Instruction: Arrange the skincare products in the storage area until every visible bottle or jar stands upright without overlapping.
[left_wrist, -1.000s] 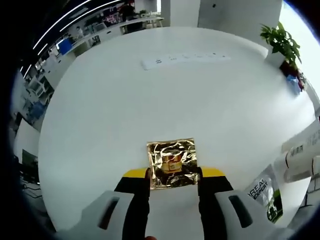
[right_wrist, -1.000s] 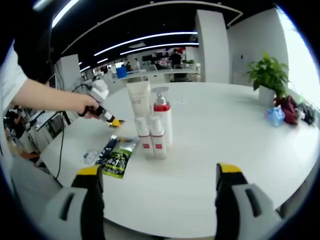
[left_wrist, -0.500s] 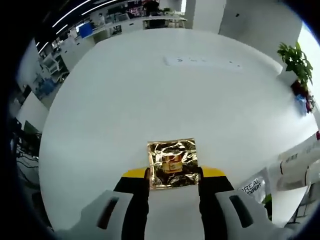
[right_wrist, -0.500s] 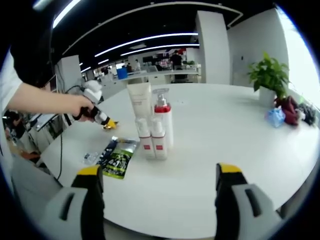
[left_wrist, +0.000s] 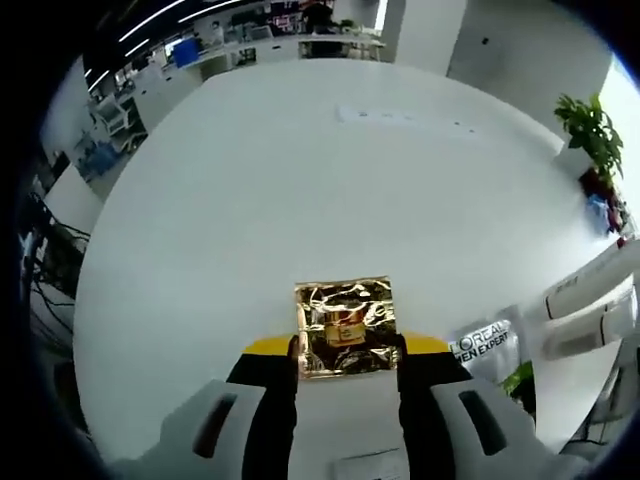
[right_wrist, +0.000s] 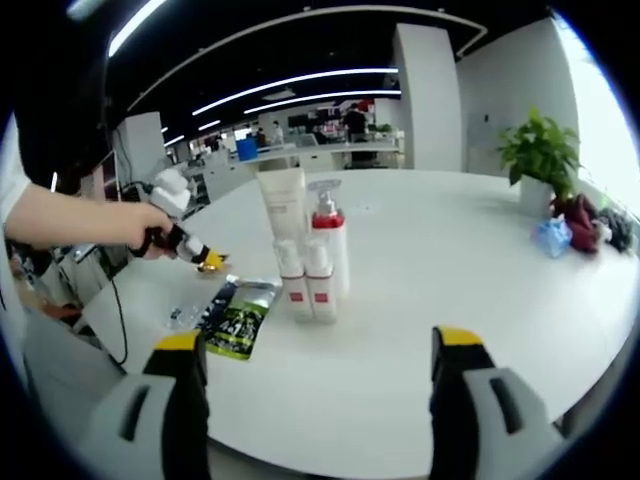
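My left gripper (left_wrist: 346, 348) is shut on a crinkled gold foil sachet (left_wrist: 344, 324), held above the white table (left_wrist: 300, 190). In the right gripper view the same left gripper (right_wrist: 190, 252) hangs in a person's hand over the table's left side, the gold sachet (right_wrist: 210, 264) at its tip. A tall white tube (right_wrist: 283, 203), a red-capped pump bottle (right_wrist: 326, 240) and two small white bottles (right_wrist: 308, 282) with red bands stand upright together. A green and black sachet (right_wrist: 237, 316) lies flat beside them. My right gripper (right_wrist: 315, 350) is open with nothing between its jaws.
A potted plant (right_wrist: 540, 155) and a blue and red bundle (right_wrist: 565, 225) sit at the table's far right. A white power strip (left_wrist: 400, 118) lies across the far part of the table. A small clear packet (right_wrist: 183, 316) rests by the green sachet.
The left gripper, still holding the gold sachet, has drifted left and lower, toward the table's near edge. The right gripper has not moved.
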